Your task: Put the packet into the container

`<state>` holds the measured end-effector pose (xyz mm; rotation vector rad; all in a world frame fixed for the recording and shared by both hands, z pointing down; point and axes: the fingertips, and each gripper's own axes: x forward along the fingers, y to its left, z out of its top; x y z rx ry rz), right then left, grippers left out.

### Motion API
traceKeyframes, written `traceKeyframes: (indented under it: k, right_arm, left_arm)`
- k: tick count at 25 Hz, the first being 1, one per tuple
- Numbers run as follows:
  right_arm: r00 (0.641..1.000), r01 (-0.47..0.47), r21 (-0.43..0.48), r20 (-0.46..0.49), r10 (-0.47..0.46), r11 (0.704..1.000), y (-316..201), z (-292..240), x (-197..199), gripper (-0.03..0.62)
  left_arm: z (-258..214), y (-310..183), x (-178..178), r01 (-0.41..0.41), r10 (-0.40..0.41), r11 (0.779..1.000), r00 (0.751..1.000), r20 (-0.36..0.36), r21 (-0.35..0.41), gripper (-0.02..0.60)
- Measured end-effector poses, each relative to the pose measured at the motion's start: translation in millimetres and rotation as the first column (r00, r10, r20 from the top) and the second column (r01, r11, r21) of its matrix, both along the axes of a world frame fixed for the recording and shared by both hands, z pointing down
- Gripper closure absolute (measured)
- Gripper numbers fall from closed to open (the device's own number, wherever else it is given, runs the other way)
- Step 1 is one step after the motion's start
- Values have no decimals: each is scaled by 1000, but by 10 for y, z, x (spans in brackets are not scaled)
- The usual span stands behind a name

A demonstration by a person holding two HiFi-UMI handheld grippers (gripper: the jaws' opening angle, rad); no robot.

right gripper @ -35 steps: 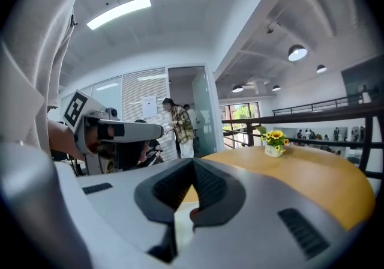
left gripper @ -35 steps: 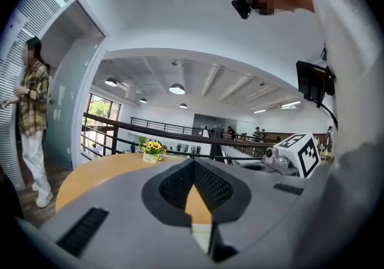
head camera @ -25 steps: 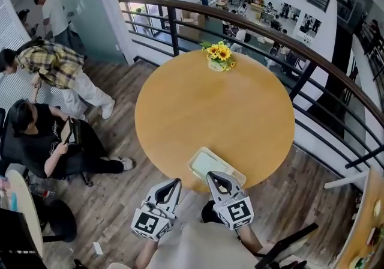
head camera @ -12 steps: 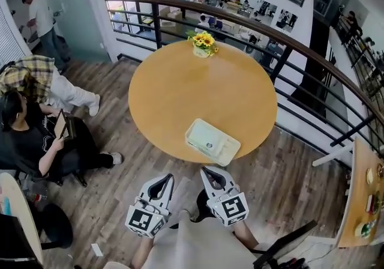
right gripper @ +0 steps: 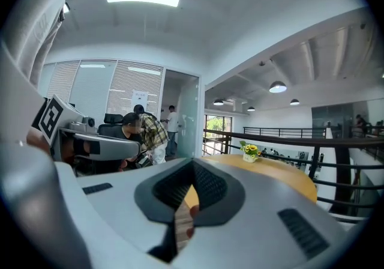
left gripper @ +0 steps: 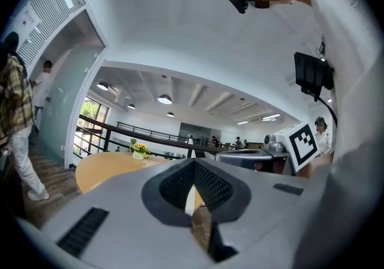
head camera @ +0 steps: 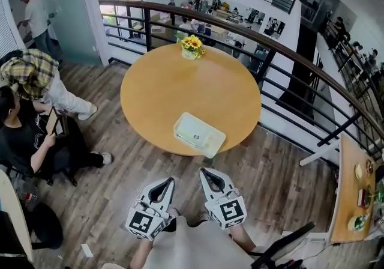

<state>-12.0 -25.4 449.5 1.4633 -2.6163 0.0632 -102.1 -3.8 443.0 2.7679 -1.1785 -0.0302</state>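
A pale green rectangular container (head camera: 199, 134) lies on the round wooden table (head camera: 162, 93), close to its near edge. I see only a small dark speck inside it and cannot make out a packet anywhere. Both grippers hang over the wooden floor, short of the table and apart from the container. My left gripper (head camera: 168, 182) is shut with nothing in it, and its jaws (left gripper: 193, 188) show only a thin slit. My right gripper (head camera: 206, 173) is shut and holds nothing as well, its jaws (right gripper: 189, 194) pointing toward the table.
A pot of sunflowers (head camera: 191, 46) stands at the table's far edge. A dark curved railing (head camera: 282, 51) runs behind the table. People (head camera: 27, 136) sit and stand at the left. Another table (head camera: 354, 202) shows at the right edge.
The view has pulled back: the table and container now lie farther from me, and both grippers are over the floor instead of at the table's edge. Their jaws have stayed shut.
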Motion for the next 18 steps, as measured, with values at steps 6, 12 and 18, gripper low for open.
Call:
traceKeyframes:
  k: [6,12,18]
  right_arm:
    - [1000,7,19,2,-7,1000,267,-14,140,588]
    - [1000,2,15,9,-2,1000,598,45,362,589]
    - [1000,-5,15,26,5,1000,751,113,576,589]
  left_arm:
    - [8,271,182,6,-6,1000,1000,1,-1,577]
    - [32,604,504,-10,10,1000,1000,11,-12,577]
    - [19,803,731,-12,12,1000,1000,26,5,577]
